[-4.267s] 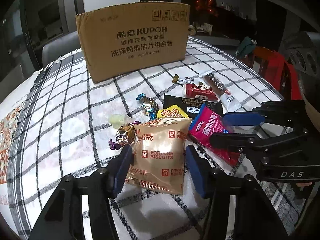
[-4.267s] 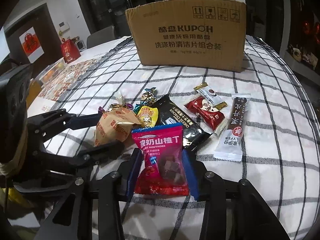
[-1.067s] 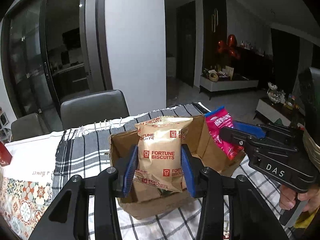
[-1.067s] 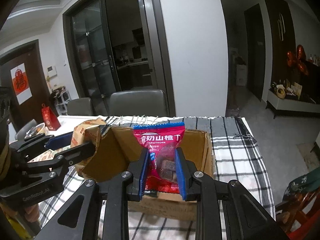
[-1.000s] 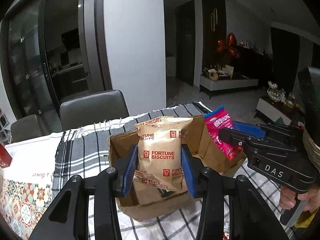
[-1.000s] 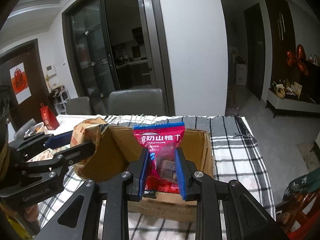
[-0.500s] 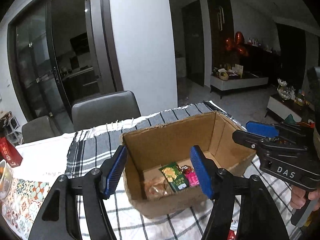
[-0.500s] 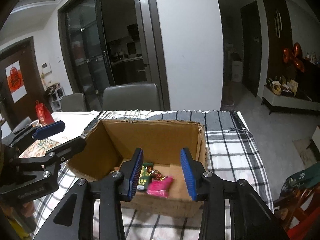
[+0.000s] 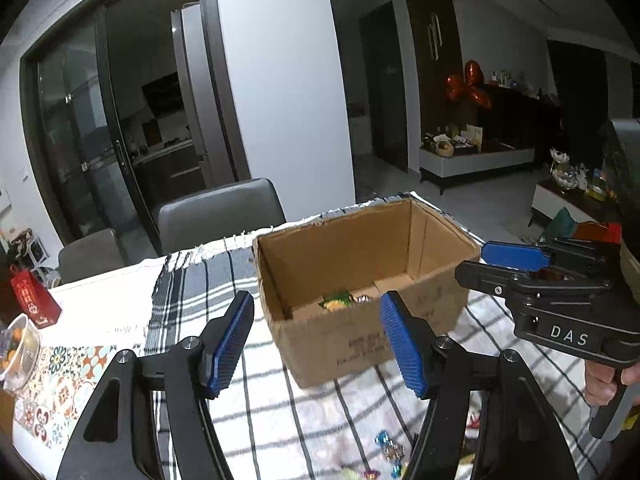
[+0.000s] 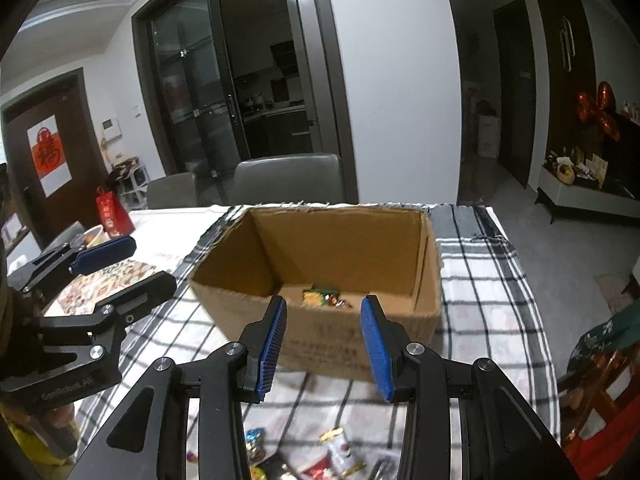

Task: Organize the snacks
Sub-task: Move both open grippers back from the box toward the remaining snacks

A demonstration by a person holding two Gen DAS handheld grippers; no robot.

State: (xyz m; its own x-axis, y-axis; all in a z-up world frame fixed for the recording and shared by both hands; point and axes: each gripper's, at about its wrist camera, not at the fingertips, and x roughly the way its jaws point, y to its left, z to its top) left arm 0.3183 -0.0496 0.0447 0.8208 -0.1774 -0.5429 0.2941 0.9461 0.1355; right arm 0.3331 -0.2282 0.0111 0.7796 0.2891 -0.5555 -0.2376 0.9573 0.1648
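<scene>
An open cardboard box (image 9: 424,236) stands on the checked tablecloth, also in the right wrist view (image 10: 424,256). A green snack packet (image 9: 335,302) and wrapped sweets lie on its floor, also seen in the right wrist view (image 10: 316,295). My left gripper (image 9: 316,340) is open and empty, held above the table short of the box's near wall. My right gripper (image 10: 323,338) is open and empty, also short of the box. Loose candies (image 9: 386,446) and snack packs (image 10: 340,452) lie on the cloth below the grippers.
Grey chairs (image 9: 220,216) stand behind the table. A red gift bag (image 10: 113,210) and a bowl (image 9: 16,340) sit at the far left on a patterned mat. The right gripper (image 9: 516,264) shows in the left view, the left gripper (image 10: 116,264) in the right view.
Both grippers opened and dropped the fortune biscuits bag and the pink hawthorn pack into the box. Since then both have pulled back toward me, away from the box.
</scene>
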